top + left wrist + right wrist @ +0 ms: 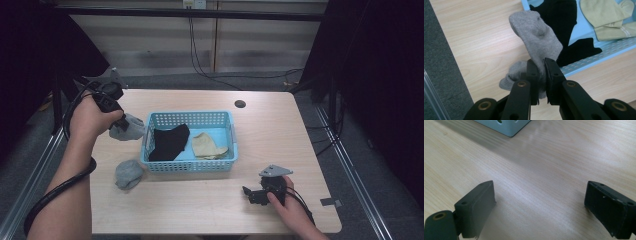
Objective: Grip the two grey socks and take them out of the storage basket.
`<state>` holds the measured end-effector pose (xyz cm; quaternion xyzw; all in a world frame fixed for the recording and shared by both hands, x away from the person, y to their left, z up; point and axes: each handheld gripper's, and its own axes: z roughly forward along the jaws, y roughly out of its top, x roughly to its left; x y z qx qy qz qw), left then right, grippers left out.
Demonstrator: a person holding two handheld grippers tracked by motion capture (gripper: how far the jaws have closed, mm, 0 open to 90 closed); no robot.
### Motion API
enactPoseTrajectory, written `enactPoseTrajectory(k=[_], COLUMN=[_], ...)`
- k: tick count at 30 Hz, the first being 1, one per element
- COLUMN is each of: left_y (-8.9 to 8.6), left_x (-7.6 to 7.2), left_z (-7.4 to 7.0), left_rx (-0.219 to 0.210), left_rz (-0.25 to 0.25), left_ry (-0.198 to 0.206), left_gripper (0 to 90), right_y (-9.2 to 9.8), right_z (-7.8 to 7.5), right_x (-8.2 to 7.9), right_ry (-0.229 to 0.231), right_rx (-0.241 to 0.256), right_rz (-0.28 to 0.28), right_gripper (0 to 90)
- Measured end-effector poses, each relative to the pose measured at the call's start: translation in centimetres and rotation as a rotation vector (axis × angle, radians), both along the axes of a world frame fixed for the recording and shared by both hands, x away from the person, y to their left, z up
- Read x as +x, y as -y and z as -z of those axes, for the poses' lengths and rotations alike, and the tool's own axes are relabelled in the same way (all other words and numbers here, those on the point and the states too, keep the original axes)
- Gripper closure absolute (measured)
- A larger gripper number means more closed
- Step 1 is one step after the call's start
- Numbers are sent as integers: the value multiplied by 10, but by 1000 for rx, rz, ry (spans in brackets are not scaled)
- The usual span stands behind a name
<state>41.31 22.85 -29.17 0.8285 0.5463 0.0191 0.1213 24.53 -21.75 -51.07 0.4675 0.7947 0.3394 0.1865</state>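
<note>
Currently, the left claw (541, 72) is clamped on a grey sock (536, 40), which hangs lifted above the counter (200, 200), just left of the light-blue basket (189, 166). Below this claw, a second grey sock (128, 173) lies beside the basket's near-left corner. Inside the basket lie a black sock (170, 141) and a beige sock (207, 146). The right claw (539, 207) is spread wide, resting on bare counter, well apart from the basket.

Even overhead light on the table (210, 200), dark curtains at both sides; soft shadow beneath the basket (506, 127) with pale glare beside it, near jaws slightly soft, high view low in sharpness.
</note>
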Motion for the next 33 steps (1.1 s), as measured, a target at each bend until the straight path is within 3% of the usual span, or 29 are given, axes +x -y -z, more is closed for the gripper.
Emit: enactPoseTrajectory(k=[12, 15, 17, 19, 22, 29, 33], left_y=[-22, -23, -21, -21, -20, -10, -1], left_x=[2, 3, 2, 1, -2, -26, -47], left_z=[31, 40, 44, 44, 43, 43, 53], left_rx=[25, 32, 54, 18, 8, -47, -24], left_rz=[-69, -75, -87, -97, -82, -4, 36], left_ry=[1, 48, 88, 79, 68, 77, 87], left_gripper=[827, 750, 538, 446, 378, 346, 337], right_y=[0, 0, 0, 0, 0, 0, 0], right_z=[0, 0, 0, 0, 0, 0, 0], right_x=[0, 0, 0, 0, 0, 0, 0], right_ry=[-2, 0, -1, 3, -1, 2, -5], right_rx=[1, 1, 1, 1, 2, 1, 1], right_rz=[2, 0, 1, 0, 2, 0, 0], right_gripper=[91, 91, 91, 92, 91, 91, 91])
